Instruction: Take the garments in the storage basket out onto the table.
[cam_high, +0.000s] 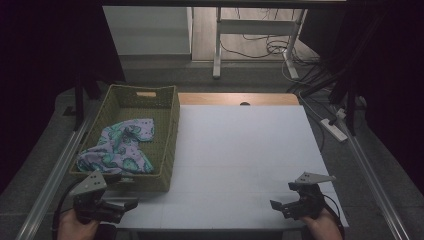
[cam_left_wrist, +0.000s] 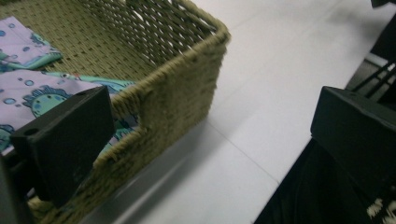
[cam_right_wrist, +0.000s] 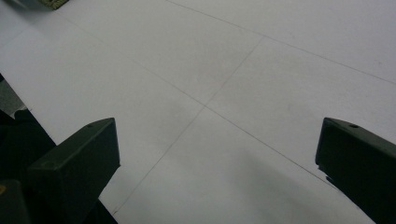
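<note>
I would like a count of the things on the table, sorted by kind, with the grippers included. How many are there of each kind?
Woven basket: 1
Patterned cloth, lying inside the basket: 1
Grippers: 2, the left gripper and the right gripper, both open and holding nothing
Total: 4

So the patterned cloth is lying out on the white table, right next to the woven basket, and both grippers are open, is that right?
Not quite. The patterned cloth lies inside the woven basket, not out on the white table; the high view shows it within the basket's walls. The rest holds: the left gripper and the right gripper both have their jaws spread wide with nothing between them.
</note>
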